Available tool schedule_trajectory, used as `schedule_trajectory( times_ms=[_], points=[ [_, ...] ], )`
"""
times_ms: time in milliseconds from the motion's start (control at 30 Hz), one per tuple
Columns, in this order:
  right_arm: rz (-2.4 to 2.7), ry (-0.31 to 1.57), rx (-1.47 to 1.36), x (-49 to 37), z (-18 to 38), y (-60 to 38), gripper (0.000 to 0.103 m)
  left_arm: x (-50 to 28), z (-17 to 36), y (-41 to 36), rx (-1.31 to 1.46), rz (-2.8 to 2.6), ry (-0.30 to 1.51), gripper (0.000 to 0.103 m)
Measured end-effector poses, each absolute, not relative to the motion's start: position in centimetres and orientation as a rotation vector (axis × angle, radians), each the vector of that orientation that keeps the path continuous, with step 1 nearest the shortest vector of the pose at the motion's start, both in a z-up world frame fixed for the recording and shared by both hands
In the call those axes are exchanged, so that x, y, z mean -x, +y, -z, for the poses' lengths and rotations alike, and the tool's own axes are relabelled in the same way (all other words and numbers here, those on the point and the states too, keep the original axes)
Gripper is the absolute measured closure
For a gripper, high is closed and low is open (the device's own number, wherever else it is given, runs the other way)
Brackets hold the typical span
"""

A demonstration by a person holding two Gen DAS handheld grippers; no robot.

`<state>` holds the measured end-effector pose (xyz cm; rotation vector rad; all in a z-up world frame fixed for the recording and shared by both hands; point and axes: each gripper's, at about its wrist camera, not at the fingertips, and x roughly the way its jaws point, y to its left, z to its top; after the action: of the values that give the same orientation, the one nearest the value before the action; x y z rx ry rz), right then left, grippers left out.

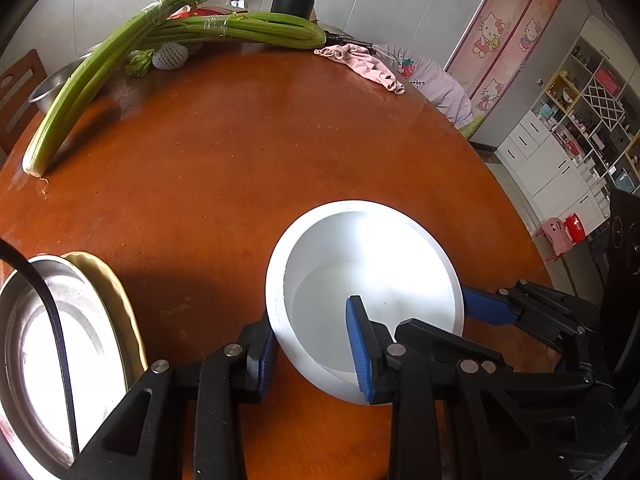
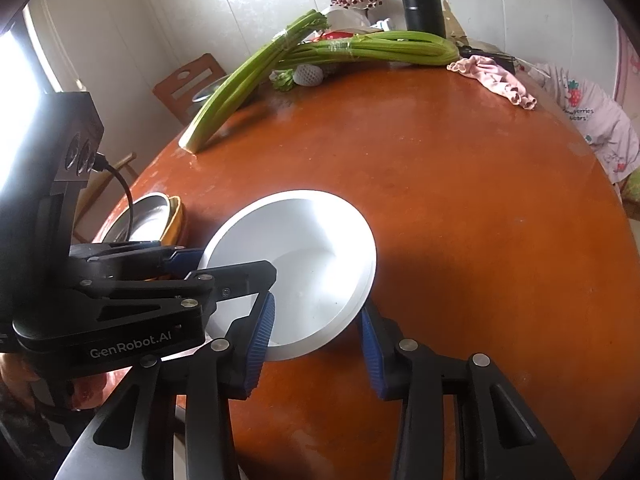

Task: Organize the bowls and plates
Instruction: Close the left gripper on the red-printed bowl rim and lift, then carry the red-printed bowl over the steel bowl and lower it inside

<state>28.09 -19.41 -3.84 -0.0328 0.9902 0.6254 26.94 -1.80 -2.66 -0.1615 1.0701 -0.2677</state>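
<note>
Both grippers, left (image 1: pixel 312 344) and right (image 2: pixel 316 340), straddle the near rim of the bowl (image 1: pixel 360 248), spread wide and not clamped, probably to lift it toward the stack (image 1: pixel 48 320) at left

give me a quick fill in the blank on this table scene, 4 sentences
1. Both grippers straddle the rim of the ____ bowl.
2. The left gripper has one finger inside the bowl and one ____ it.
3. The steel dish sits in a ____ dish.
4. The long green stalks at the far edge of the table are ____.

Missing words: white; outside; yellow; celery
</note>
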Motion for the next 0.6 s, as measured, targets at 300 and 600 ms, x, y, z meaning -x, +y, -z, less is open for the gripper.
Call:
schedule_trajectory(
  times_ms=[300,600],
  points=[
    [-0.628,0.956,0.022,-26.9,2.5,-19.9,0.059,-25.7,1.1,-2.2,0.145,0.273,1.037,0.072],
    [-0.631,0.905,0.019,-24.8,0.3,-20.4,0.059,-23.6,-1.0,-2.4,0.151,0.279,0.986,0.071]
  ],
)
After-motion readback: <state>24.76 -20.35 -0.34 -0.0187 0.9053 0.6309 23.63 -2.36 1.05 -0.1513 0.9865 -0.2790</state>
